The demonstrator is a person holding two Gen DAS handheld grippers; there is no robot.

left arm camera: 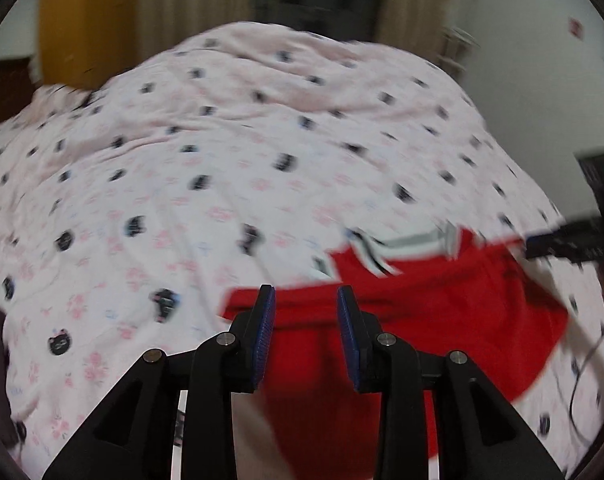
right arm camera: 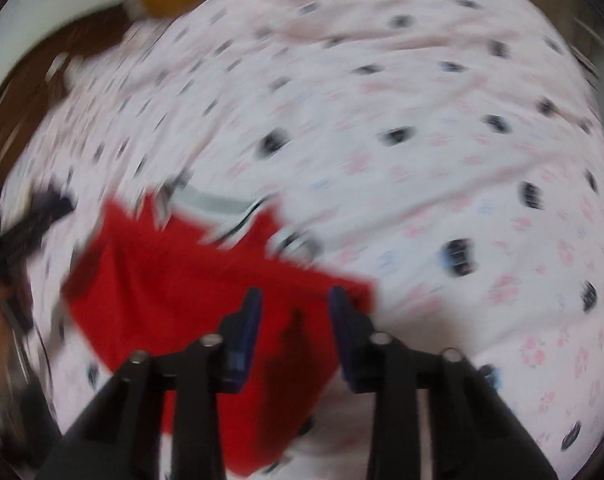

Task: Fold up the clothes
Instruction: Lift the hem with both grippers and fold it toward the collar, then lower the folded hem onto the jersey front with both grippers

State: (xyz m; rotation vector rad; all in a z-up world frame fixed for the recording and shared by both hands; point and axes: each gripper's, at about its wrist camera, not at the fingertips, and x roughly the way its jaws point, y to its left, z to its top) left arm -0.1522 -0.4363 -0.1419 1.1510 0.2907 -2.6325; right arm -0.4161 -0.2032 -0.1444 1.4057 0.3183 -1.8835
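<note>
A red garment lies partly doubled, not yet compact, on the bed, with both left tongs and right tongs gaping empty above it.

One red garment lay near, right of centre on bed. One pink patterned bedspread covered bed. Two grippers present: left gripper, right gripper, two blue-padded fingers each. One orange curtain hung far left.

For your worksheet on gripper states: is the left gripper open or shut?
Open: the left gripper shows a clear gap between its blue pads, with the red garment visible through it.
</note>
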